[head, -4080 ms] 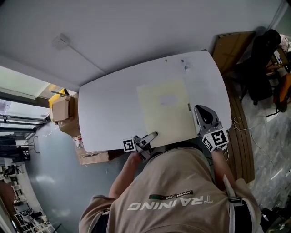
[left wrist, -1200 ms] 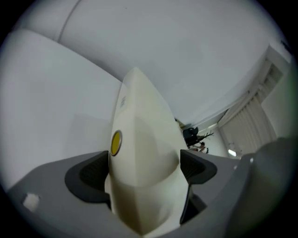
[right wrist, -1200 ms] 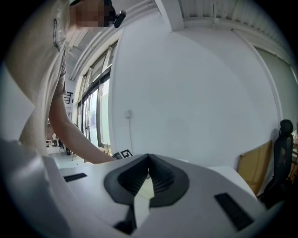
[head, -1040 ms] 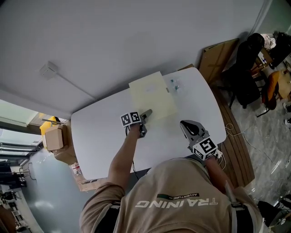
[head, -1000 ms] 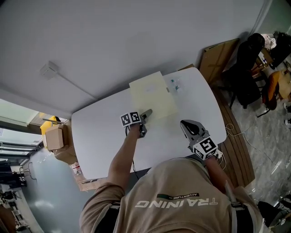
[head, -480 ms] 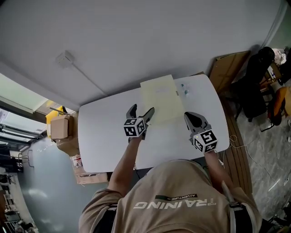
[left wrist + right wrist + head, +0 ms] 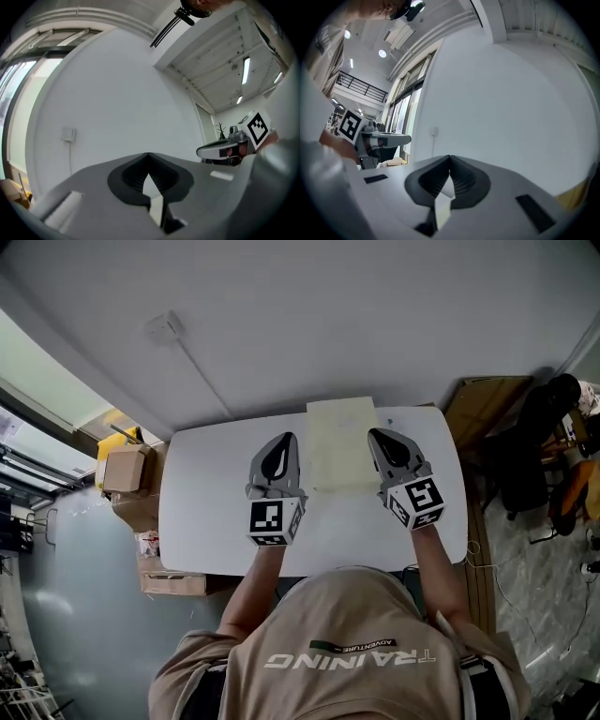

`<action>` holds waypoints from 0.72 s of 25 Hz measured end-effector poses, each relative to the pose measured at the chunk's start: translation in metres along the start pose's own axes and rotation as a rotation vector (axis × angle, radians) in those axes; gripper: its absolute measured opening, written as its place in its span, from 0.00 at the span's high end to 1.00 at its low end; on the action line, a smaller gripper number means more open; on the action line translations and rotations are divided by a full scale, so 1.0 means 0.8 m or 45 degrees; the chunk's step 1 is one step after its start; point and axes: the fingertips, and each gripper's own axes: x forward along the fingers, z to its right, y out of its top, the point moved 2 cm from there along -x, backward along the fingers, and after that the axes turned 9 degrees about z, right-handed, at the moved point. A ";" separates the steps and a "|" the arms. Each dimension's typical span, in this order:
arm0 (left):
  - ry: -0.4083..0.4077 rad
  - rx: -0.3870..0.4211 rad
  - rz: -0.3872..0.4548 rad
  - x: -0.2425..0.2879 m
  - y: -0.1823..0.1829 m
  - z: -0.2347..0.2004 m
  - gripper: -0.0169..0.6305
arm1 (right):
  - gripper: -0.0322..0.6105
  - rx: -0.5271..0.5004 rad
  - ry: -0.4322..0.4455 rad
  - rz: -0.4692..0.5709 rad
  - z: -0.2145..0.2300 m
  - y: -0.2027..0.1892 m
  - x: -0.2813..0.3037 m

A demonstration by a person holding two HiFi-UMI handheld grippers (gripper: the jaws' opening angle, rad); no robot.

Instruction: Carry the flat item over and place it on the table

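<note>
The flat item, a pale yellow sheet, lies flat on the far middle of the white table, close to the wall. My left gripper is lifted above the table just left of the sheet, its jaws shut with nothing in them. My right gripper hovers just right of the sheet, also shut and empty. In the left gripper view the left gripper points at the bare wall, with the right gripper beside it. The right gripper view shows the right gripper closed and the left gripper alongside. Neither gripper view shows the sheet.
A cardboard box and a yellow object sit left of the table. A brown board and a chair draped in black stand to the right. The white wall with a socket runs behind the table.
The left gripper has left the sheet's near corner, risen and shut its jaws. Both grippers now hang side by side above the table. The sheet stays at the far side.
</note>
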 end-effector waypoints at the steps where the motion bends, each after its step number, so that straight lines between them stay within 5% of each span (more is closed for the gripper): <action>1: 0.000 0.029 0.013 0.000 0.014 0.003 0.96 | 0.95 -0.005 0.005 0.019 -0.002 0.011 0.005; 4: -0.030 0.099 -0.024 0.009 0.025 0.008 0.96 | 0.95 -0.013 -0.004 0.035 -0.006 0.029 0.017; 10: -0.033 0.035 -0.100 0.014 0.028 0.006 0.96 | 0.95 -0.042 -0.044 -0.037 -0.008 0.040 0.020; 18: -0.033 0.105 -0.166 0.018 0.009 -0.001 0.96 | 0.95 -0.013 -0.108 -0.033 0.013 0.049 0.014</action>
